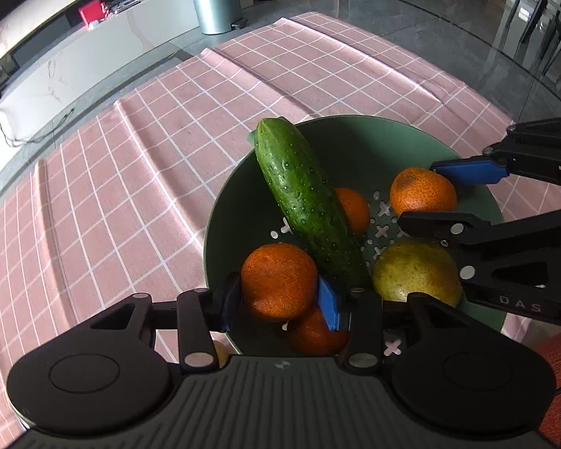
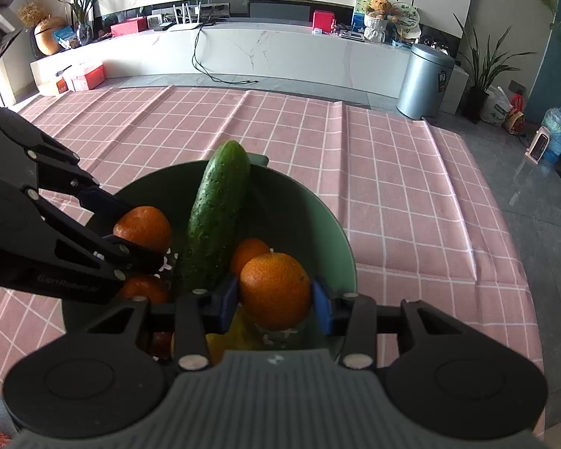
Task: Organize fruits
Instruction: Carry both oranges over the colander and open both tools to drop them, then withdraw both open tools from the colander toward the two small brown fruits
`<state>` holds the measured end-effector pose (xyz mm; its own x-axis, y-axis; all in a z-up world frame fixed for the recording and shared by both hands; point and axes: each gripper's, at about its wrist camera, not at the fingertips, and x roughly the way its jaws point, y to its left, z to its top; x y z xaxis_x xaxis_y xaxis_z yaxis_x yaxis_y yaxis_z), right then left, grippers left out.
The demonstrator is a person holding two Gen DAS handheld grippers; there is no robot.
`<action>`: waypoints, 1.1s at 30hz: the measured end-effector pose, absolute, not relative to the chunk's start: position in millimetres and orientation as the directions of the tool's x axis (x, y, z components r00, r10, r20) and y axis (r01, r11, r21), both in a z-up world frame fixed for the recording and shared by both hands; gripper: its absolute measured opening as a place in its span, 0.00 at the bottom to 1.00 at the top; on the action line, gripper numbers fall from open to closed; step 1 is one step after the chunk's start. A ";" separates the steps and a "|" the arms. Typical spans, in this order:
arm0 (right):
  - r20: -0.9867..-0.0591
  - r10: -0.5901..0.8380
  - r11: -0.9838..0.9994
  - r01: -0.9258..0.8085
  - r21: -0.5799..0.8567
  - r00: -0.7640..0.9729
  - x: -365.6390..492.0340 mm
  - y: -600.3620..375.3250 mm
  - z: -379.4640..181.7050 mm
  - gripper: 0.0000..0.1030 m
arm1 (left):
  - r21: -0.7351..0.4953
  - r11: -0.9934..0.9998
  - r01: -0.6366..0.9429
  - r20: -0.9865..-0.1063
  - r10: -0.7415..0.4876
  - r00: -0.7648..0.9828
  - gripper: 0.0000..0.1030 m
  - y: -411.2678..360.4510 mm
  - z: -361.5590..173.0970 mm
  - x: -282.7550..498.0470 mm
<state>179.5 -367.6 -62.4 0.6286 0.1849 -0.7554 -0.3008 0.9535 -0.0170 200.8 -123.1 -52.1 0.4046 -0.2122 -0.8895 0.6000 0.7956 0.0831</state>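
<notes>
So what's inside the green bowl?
The green bowl holds a cucumber leaning on its rim, several oranges, one half hidden behind it, and a yellow-green pear. The grippers cover whatever lies nearest them.

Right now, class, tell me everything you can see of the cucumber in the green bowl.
The cucumber is dark green, glossy and speckled with small pale bumps, whole and uncut as far as can be seen. It lies slanted in the green colander bowl, its rounded top end propped on the far rim by the handle, its lower end down among the oranges near the cross-shaped drain holes. An orange sits right beside it. Neither gripper holds it; each is closed on an orange.
</notes>
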 end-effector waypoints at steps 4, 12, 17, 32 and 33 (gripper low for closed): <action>-0.772 0.171 0.952 -0.304 -0.030 0.612 184.7 -364.0 -71.0 0.38 | 0.133 0.768 0.626 -0.894 -0.181 0.411 0.48 -132.8 -55.0 198.0; -0.779 0.164 0.953 -0.300 -0.033 0.606 184.4 -362.8 -74.6 0.38 | 0.173 0.748 0.640 -0.900 -0.144 0.412 0.49 -141.5 -64.3 193.9; -0.781 0.154 0.955 -0.293 -0.038 0.605 185.8 -360.9 -74.1 0.38 | 0.184 0.742 0.645 -0.901 -0.135 0.413 0.54 -141.7 -64.5 194.2; -0.738 0.146 0.963 -0.266 -0.047 0.658 161.5 -355.6 -45.5 0.46 | 0.206 0.731 0.650 -0.851 -0.195 0.488 0.67 -127.7 -26.1 169.4; -0.734 0.148 0.964 -0.262 -0.042 0.663 157.6 -354.9 -43.3 0.46 | 0.201 0.734 0.649 -0.844 -0.206 0.495 0.67 -124.4 -21.1 166.2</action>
